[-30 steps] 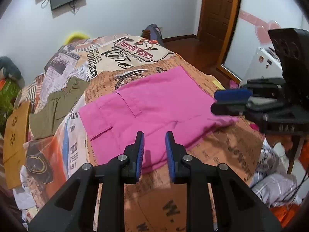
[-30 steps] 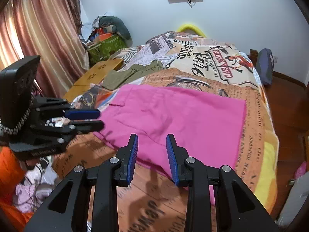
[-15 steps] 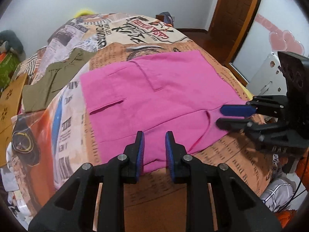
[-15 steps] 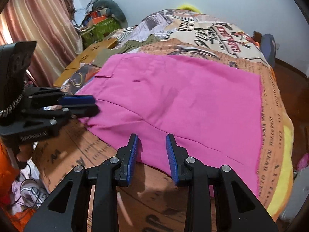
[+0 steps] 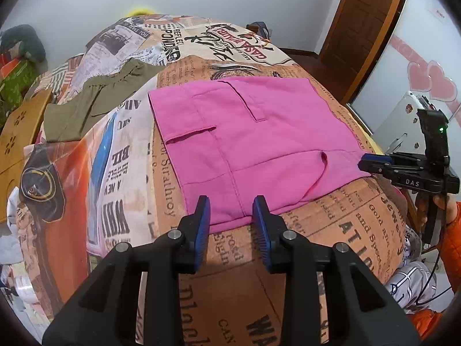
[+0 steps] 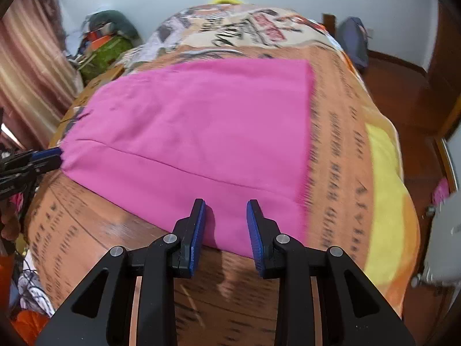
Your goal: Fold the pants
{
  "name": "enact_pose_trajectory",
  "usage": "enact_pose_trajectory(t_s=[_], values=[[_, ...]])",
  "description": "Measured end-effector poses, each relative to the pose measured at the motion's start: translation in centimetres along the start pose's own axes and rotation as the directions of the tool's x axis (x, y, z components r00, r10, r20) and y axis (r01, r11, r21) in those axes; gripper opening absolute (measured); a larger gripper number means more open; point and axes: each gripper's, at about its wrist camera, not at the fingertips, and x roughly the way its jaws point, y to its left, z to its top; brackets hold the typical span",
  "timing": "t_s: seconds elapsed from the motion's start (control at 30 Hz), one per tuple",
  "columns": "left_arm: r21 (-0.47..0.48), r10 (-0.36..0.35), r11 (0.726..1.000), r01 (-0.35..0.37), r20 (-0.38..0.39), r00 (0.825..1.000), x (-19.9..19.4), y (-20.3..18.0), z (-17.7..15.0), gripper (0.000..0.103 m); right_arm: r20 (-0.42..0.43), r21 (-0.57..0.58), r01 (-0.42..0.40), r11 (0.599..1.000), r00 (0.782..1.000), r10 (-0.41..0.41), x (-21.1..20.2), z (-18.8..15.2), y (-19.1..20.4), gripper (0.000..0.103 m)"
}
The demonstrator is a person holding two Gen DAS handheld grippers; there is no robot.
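Pink pants (image 5: 253, 132) lie flat on the bed (image 5: 340, 225), spread over its newspaper-print cover, back pockets up, waistband toward the side with the olive garment (image 5: 95, 106). The near hem edge runs along the bed's near side.

Left gripper (image 5: 232, 201): blue pads apart, straddling the pants' near edge close to the centre seam. Jaws have just been opening. Fabric edge sits between the pads but they are not pressing on it; nothing is clamped.

Right gripper (image 6: 226, 204): pads apart, tips over the pants' near edge further along from the seam. Fabric lies under and between the tips, with no pinch visible. The right wrist view is motion-blurred, so contact with the cloth cannot be confirmed.

From the left wrist view the right gripper appears side-on at the pants' right corner, tips at the hem, with an orange sleeve (image 5: 449, 230) behind it. From the right wrist view the left gripper shows at the pants' left corner the same way.

Olive garment lies beyond the pants' waistband side, apart from them, on the same cover. A wooden door (image 5: 363, 20) stands past the bed's far corner.
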Motion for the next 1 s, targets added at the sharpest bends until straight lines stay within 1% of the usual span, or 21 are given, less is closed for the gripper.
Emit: enact_pose_trajectory(t_s=[0.13, 0.2, 0.33, 0.43, 0.5, 0.6, 0.7, 0.87, 1.0], values=[[-0.018, -0.005, 1.000, 0.005, 0.014, 1.000, 0.1, 0.2, -0.4, 0.033, -0.011, 0.026, 0.058, 0.998, 0.998, -0.058, -0.2, -0.8, -1.6, 0.027], [-0.020, -0.003, 1.000, 0.004, 0.017, 1.000, 0.0, 0.1, -0.5, 0.033, -0.011, 0.040, 0.057, 0.998, 0.998, -0.057, -0.3, -1.0, -2.2, 0.032], [-0.014, 0.008, 1.000, -0.008, -0.002, 1.000, -0.3, 0.0, -0.1, 0.032, -0.020, 0.036, 0.071, 0.997, 0.997, -0.070, -0.5, -0.8, -2.2, 0.033], [0.000, 0.051, 0.999, -0.051, 0.003, 0.999, -1.0, 0.0, 0.5, 0.033, -0.013, 0.012, 0.082, 0.997, 0.997, -0.082, -1.0, -0.1, -1.9, 0.033], [-0.004, 0.074, 0.997, -0.073, 0.013, 0.997, -1.6, 0.6, 1.3, 0.033, 0.012, 0.002, 0.084, 0.996, 0.996, -0.084, -1.7, 0.6, -1.8, 0.036], [-0.039, 0.087, 0.996, -0.085, 0.031, 0.996, -1.9, 2.2, 3.0, 0.038, 0.061, 0.002, 0.079, 0.997, 0.995, -0.079, -2.5, 2.1, -2.0, 0.036], [-0.072, 0.115, 0.991, -0.111, 0.046, 0.992, -1.6, 3.8, 5.1, 0.039, 0.095, 0.000, 0.081, 0.997, 0.992, -0.081, -2.7, 3.7, -2.0, 0.036], [-0.101, 0.130, 0.987, -0.124, 0.055, 0.990, 0.2, 5.5, 8.4, 0.039, 0.120, 0.000, 0.085, 0.996, 0.989, -0.085, -1.5, 6.8, -2.2, 0.036], [-0.115, 0.114, 0.987, -0.109, 0.039, 0.993, 2.3, 6.5, 10.4, 0.039, 0.123, 0.005, 0.095, 0.996, 0.988, -0.094, 0.3, 9.1, -3.1, 0.036]])
